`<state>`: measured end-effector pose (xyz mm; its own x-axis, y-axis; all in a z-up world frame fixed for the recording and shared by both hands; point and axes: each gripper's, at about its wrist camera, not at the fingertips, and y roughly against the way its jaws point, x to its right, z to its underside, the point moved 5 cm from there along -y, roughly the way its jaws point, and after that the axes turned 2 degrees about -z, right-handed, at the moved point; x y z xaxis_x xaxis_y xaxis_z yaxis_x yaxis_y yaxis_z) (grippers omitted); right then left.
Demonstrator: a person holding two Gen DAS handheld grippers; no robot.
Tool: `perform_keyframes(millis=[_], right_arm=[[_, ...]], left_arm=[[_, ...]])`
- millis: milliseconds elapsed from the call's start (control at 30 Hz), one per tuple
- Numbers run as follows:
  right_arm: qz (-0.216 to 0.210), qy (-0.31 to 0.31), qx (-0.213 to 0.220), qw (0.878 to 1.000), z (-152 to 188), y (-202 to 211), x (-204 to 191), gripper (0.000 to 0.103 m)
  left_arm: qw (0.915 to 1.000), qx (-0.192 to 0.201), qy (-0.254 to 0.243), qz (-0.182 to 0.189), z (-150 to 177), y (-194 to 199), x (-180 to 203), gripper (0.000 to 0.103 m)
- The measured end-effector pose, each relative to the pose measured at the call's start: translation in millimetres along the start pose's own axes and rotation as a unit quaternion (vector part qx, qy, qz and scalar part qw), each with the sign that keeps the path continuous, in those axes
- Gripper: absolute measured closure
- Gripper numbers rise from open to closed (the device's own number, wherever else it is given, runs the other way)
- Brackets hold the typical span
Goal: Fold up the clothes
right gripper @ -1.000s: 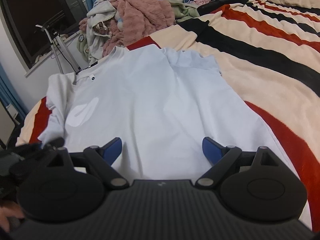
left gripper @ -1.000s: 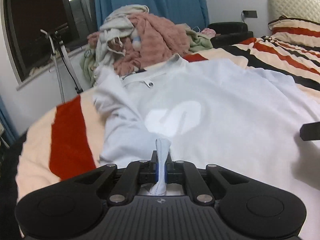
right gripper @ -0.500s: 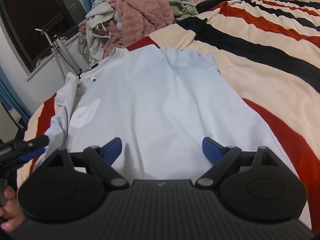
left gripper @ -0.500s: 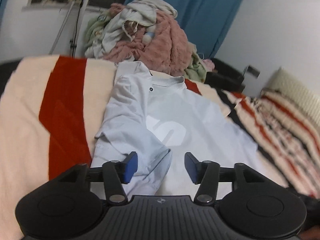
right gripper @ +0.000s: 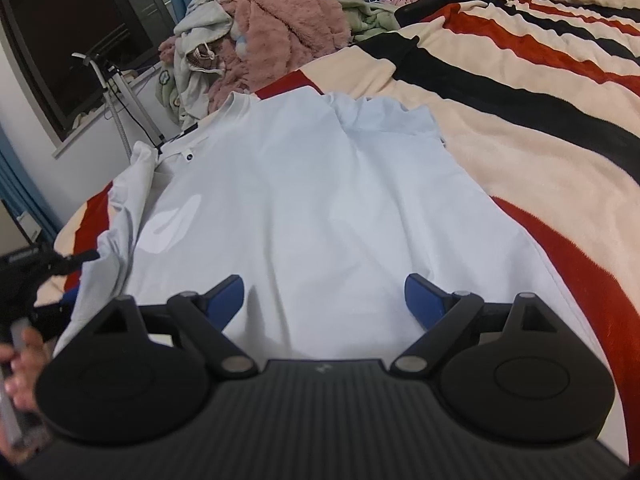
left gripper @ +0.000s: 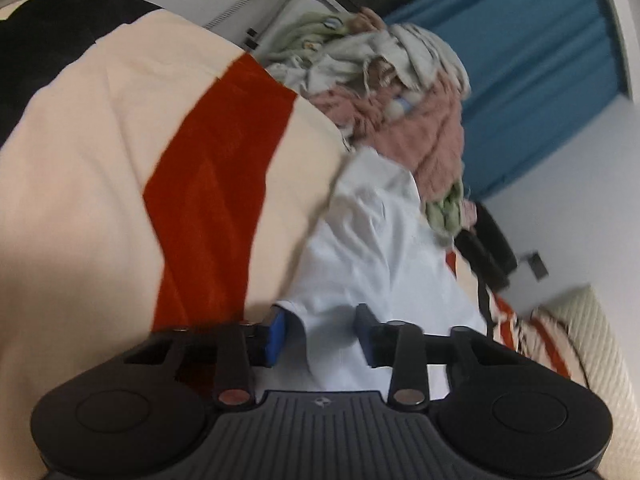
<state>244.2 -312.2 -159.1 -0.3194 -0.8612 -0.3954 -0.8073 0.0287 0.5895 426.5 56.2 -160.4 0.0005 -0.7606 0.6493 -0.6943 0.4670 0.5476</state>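
Looking from my left tool [left gripper: 320, 334], things are blurry and tipped, and its black body hides the near edge of the white shirt [right gripper: 320, 208]. A hand [right gripper: 18, 364] is cut off at the left. The shirt lies flat on the striped bed [right gripper: 540, 152]. A pile of clothes [right gripper: 260, 28] sits behind it. My left tool is open around a shirt edge, holding nothing. My right tool [right gripper: 324, 296] is wide open over the shirt's bottom.

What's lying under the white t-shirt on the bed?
The white t-shirt lies flat on a striped blanket, whose cream, red and black bands show all around it. Anything directly beneath the shirt is covered.
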Motion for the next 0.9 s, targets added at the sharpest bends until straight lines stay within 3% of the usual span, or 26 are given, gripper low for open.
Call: perform_keyframes(millis=[33, 100, 200, 333, 400, 500, 633, 700, 800, 900], right_arm=[[0.002, 0.002, 0.001, 1.000, 0, 0, -1, 0.014], [0.005, 0.006, 0.002, 1.000, 1, -1, -1, 0.015], [0.009, 0.008, 0.003, 1.000, 0, 0, -2, 0.015], [0.011, 0.015, 0.005, 1.000, 0, -2, -4, 0.014], [0.011, 0.019, 0.005, 1.000, 0, -4, -6, 0.015], [0.015, 0.028, 0.007, 0.999, 0, -7, -8, 0.015], [0.019, 0.040, 0.010, 0.999, 0, -11, -12, 0.015], [0.021, 0.046, 0.011, 0.999, 0, -13, -14, 0.014], [0.025, 0.055, 0.012, 0.998, 0, -17, -17, 0.015], [0.028, 0.064, 0.014, 0.997, -1, -20, -20, 0.014]], left_arm=[[0.9999, -0.004, 0.006, -0.007, -4, -4, 0, 0.095], [0.9998, -0.006, 0.002, -0.020, -12, -6, -2, 0.099], [0.9972, 0.025, -0.051, -0.048, -39, 8, 5, 0.100], [0.9855, 0.078, -0.118, -0.094, -104, 36, 19, 0.101], [0.9739, 0.108, -0.151, -0.130, -136, 46, 25, 0.101], [0.9501, 0.146, -0.188, -0.202, -182, 57, 30, 0.101], [0.9054, 0.162, -0.217, -0.327, -210, 45, 3, 0.101], [0.8927, 0.152, -0.208, -0.370, -210, 32, -22, 0.101], [0.8812, 0.115, -0.187, -0.419, -194, 9, -66, 0.101], [0.8902, 0.126, -0.195, -0.392, -182, 12, -82, 0.100]])
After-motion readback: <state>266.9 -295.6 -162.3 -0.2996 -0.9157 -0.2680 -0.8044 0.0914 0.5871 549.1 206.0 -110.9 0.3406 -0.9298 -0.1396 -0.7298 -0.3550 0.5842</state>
